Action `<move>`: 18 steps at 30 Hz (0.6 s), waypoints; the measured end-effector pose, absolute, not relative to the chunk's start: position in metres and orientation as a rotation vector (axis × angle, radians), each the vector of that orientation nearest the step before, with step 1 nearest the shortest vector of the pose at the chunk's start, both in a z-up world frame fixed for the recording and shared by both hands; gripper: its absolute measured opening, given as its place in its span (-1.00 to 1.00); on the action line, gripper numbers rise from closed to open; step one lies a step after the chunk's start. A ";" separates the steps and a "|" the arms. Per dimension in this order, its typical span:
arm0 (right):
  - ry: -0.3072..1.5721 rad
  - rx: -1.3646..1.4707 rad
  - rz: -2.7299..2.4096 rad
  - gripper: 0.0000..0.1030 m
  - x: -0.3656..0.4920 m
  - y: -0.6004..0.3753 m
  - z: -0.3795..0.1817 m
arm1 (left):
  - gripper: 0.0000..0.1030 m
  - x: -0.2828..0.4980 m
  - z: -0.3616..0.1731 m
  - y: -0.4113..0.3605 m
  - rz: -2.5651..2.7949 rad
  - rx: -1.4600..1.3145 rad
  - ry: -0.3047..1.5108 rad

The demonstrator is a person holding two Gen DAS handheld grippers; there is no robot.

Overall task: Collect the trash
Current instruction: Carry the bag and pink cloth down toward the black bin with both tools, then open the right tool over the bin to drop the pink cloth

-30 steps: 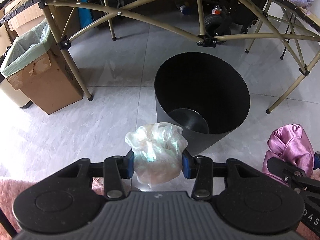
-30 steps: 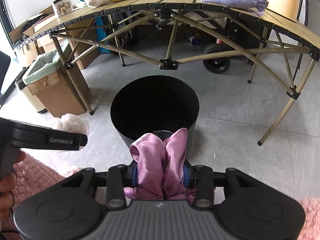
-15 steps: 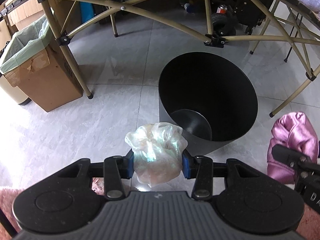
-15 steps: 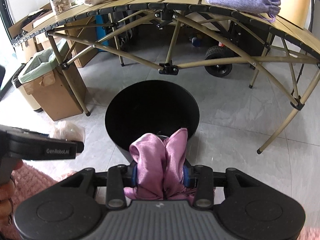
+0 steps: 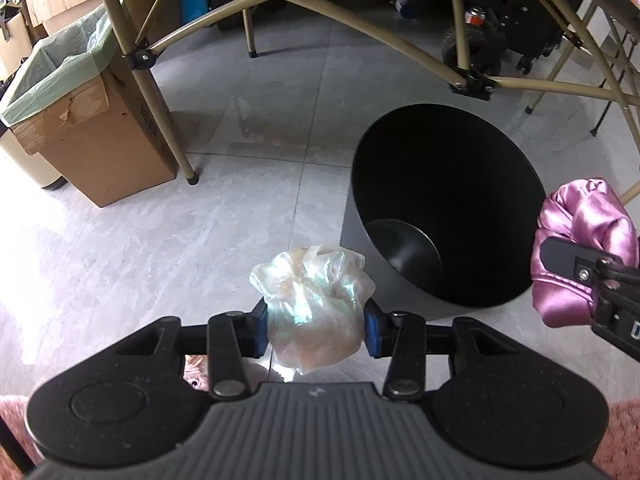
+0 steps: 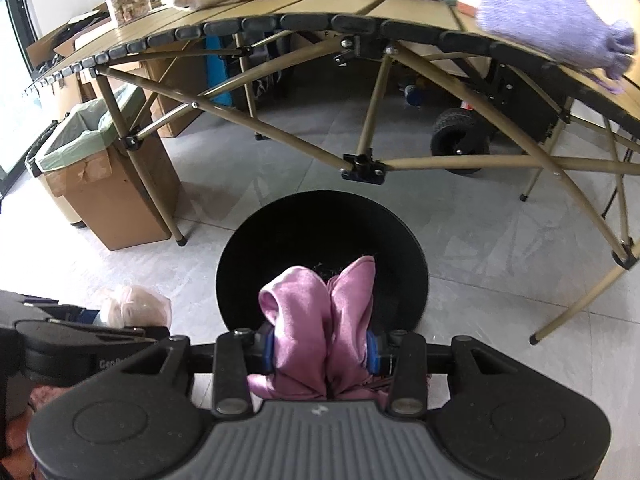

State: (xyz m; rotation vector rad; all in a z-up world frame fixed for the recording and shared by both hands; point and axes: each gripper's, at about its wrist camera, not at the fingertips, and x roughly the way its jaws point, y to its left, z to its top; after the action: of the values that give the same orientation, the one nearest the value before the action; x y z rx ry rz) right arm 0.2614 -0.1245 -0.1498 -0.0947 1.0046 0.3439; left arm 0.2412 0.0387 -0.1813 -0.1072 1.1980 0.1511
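left gripper (image 5: 316,330) clamped on crumpled iridescent wrap (image 5: 314,304); right gripper (image 6: 320,354) clamped on pink satin wad (image 6: 320,320); both held near black bin (image 5: 444,204), likely for dropping in

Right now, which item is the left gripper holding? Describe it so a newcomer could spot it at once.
Find the round black bin on the grey tiled floor before the folding table. Just left of its rim, the left gripper clamps a crumpled iridescent plastic wad. It is pale and translucent, unlike the shiny pink satin cloth in the right gripper.
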 end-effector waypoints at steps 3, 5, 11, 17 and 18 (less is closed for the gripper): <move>1.015 -0.098 0.358 -0.24 0.273 -0.117 -0.156 | -0.14 0.246 -0.183 0.041 0.162 -0.107 1.198; 1.022 -0.099 0.367 -0.24 0.279 -0.112 -0.160 | -0.14 0.249 -0.184 0.042 0.167 -0.107 1.199; 1.035 -0.092 0.382 -0.24 0.298 -0.101 -0.169 | -0.14 0.263 -0.188 0.045 0.188 -0.100 1.200; 1.066 -0.064 0.383 -0.24 0.314 -0.093 -0.184 | -0.14 0.272 -0.192 0.046 0.208 -0.072 1.207; 1.072 -0.063 0.384 -0.24 0.316 -0.091 -0.187 | -0.14 0.272 -0.193 0.047 0.209 -0.072 1.208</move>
State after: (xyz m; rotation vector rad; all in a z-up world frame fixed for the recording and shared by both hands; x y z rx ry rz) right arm 0.3158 -0.0912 -0.1870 -0.0631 1.0716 0.3843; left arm 0.2724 0.0472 -0.1927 -0.0716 1.2083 0.2088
